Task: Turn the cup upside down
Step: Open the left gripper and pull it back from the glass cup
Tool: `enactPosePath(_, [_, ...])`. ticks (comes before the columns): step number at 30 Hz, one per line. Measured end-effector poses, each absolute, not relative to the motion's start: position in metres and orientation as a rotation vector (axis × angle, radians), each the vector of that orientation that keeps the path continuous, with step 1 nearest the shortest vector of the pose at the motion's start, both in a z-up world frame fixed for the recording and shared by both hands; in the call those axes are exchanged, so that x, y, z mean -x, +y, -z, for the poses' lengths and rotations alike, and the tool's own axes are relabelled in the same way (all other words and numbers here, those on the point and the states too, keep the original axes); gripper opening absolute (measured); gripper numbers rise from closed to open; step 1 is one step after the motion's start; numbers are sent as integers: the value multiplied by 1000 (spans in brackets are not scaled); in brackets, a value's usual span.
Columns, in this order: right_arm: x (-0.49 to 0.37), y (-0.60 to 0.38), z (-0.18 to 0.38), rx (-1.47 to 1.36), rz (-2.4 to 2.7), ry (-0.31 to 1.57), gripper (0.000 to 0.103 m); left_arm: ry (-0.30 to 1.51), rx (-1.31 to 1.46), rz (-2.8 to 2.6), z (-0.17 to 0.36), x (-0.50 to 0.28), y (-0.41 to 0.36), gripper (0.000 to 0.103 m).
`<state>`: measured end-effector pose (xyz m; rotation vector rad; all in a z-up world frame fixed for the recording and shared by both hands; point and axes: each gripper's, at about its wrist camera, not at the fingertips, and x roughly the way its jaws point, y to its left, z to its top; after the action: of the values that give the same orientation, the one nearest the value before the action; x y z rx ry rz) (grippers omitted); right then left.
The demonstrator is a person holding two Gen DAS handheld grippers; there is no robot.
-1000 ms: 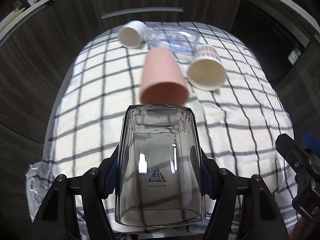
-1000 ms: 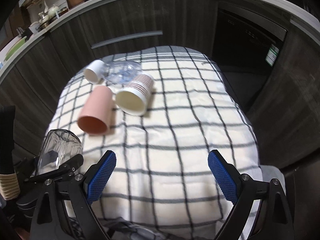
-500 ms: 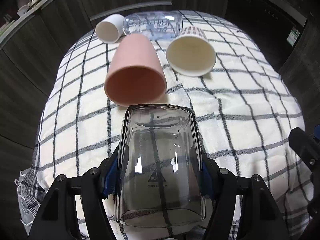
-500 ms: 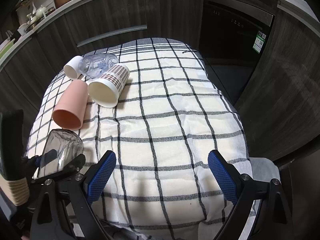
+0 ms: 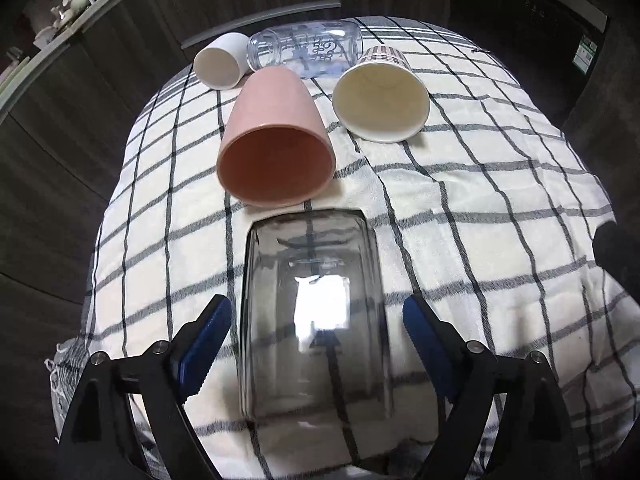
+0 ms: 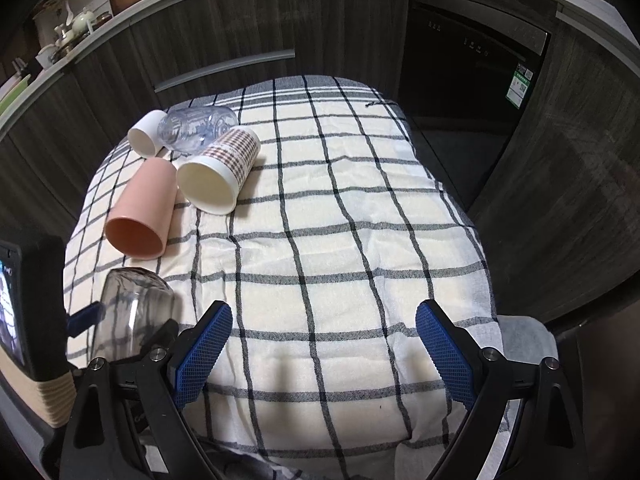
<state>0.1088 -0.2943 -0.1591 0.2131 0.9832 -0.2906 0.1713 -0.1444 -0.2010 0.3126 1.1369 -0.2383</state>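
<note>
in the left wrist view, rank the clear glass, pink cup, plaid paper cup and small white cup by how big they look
1. clear glass, though it sits nearest the camera, between the open left tongs, so its lead is unsure
2. pink cup
3. plaid paper cup
4. small white cup, farthest back

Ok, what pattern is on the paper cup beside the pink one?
A brown-and-white check on the paper cup wall, cream inside; the right wrist view shows it best.

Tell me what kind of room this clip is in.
Most likely a home kitchen: dark wood-grain cabinets, a built-in dishwasher-like appliance and a teapot on the counter behind the checked cloth holding cups.
</note>
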Motion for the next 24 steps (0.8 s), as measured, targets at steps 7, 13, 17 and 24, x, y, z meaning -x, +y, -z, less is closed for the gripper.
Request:
enactPosePath(7, [-103,-287,138,-207,275,955,93,1104,-283,268,170,-155,-135,91])
enactPosePath(13, [-112,-277,125,-253,222,980,93,1017,-222,243,132,-150,-108,96])
enactPosePath(17, [-126,-256,122,-251,155,1015,93,1011,-159,207,123,-156,-79,96])
enactPosePath(24, [-160,-214,132,-224,19,1145,93,986,-71,108,114,-161,-24,96])
